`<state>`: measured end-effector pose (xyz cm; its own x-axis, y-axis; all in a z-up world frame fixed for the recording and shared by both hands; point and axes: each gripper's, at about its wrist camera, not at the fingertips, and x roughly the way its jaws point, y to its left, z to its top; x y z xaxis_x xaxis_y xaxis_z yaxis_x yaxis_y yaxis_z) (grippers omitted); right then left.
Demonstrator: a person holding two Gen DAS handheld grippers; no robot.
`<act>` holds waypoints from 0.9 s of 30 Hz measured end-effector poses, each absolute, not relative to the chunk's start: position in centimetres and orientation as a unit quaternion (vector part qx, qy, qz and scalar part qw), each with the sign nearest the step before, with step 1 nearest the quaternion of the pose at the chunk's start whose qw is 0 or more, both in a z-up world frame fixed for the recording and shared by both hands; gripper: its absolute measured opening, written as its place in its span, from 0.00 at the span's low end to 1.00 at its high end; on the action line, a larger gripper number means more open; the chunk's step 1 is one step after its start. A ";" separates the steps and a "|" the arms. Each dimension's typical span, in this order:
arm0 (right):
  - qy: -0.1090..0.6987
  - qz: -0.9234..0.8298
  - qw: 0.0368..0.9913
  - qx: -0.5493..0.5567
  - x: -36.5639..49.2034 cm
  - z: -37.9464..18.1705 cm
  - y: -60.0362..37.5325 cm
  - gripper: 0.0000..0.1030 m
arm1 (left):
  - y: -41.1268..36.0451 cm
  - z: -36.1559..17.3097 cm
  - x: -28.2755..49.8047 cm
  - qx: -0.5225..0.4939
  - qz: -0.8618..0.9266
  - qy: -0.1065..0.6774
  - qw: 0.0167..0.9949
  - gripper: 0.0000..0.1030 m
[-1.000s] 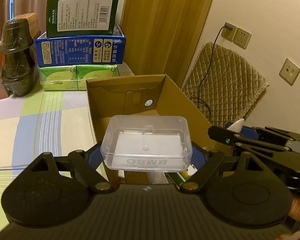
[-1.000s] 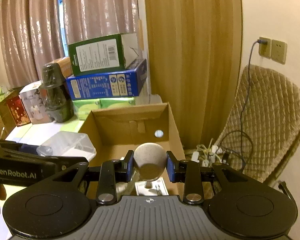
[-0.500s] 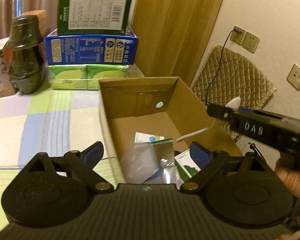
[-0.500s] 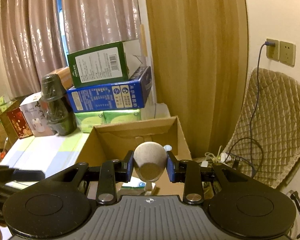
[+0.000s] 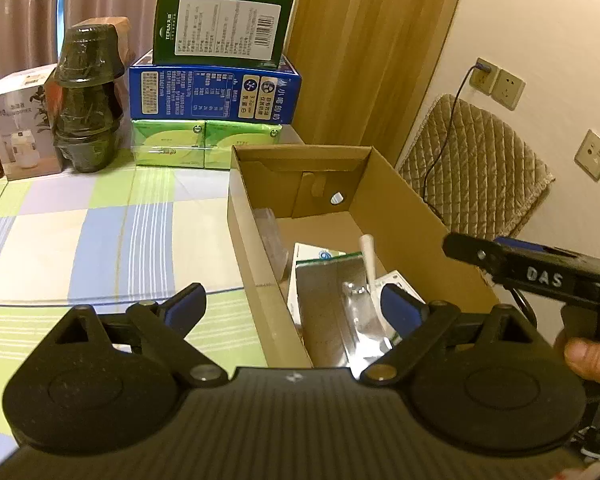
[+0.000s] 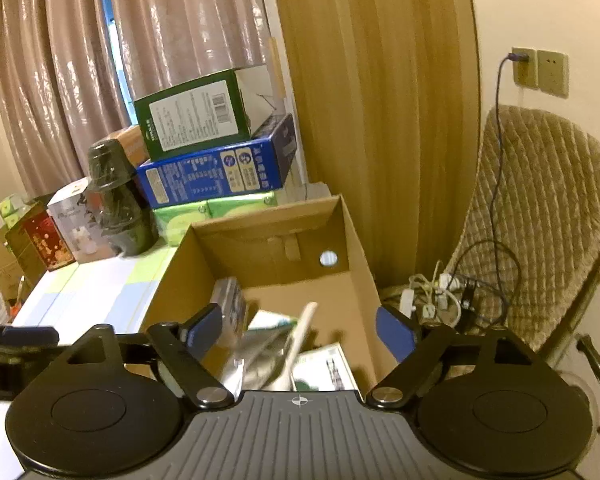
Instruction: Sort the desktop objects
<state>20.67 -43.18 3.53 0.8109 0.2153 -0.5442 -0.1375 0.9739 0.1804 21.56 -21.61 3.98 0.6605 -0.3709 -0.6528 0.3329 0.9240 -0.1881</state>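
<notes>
Opening wide, the left hand-held gripper (image 5: 294,300) has nothing between its blue pads; its jaws straddle the near left wall of the cardboard box (image 5: 252,248), one pad over the checked worktop (image 5: 100,240), the other over the box's inside. The right hand-held gripper (image 6: 300,328) is likewise spreading its jaws, empty, tilted down over the same box from the right side. In the left wrist view its black body reaches in from the right edge, a thumb (image 5: 592,360) of the person's hand showing beneath it.

Inside the box a white spoon-like utensil (image 5: 370,264) lies free, its long axis running from the near end up toward the far wall, handle tip pointing away; in the right wrist view it is blurred, possibly still settling. It rests on a silvery foil pouch (image 5: 332,312). A clear plastic case (image 6: 230,300) leans against the box's left wall
</notes>
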 end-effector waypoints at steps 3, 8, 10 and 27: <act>0.295 0.088 0.949 0.071 18.6 3.6 -43.5 0.91 | -21.6 4.2 20.2 -0.022 -0.192 0.362 0.912 0.92; 0.305 0.076 0.946 0.074 15.2 3.8 -43.8 0.98 | -21.7 4.6 17.5 -0.012 -0.197 0.355 0.914 0.99; 0.308 0.072 0.946 0.074 14.1 4.1 -43.8 0.98 | -21.7 4.8 16.4 -0.010 -0.197 0.352 0.915 0.99; 0.337 0.066 0.936 0.079 5.0 6.2 -44.2 0.98 | -20.9 5.8 7.2 -0.016 -0.152 0.346 0.926 0.99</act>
<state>5.04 -44.17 6.19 0.7643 0.1759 -0.6204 -0.0700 0.9790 0.1913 7.23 -20.86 5.80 0.7149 -0.2927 -0.6350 0.2707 0.9532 -0.1346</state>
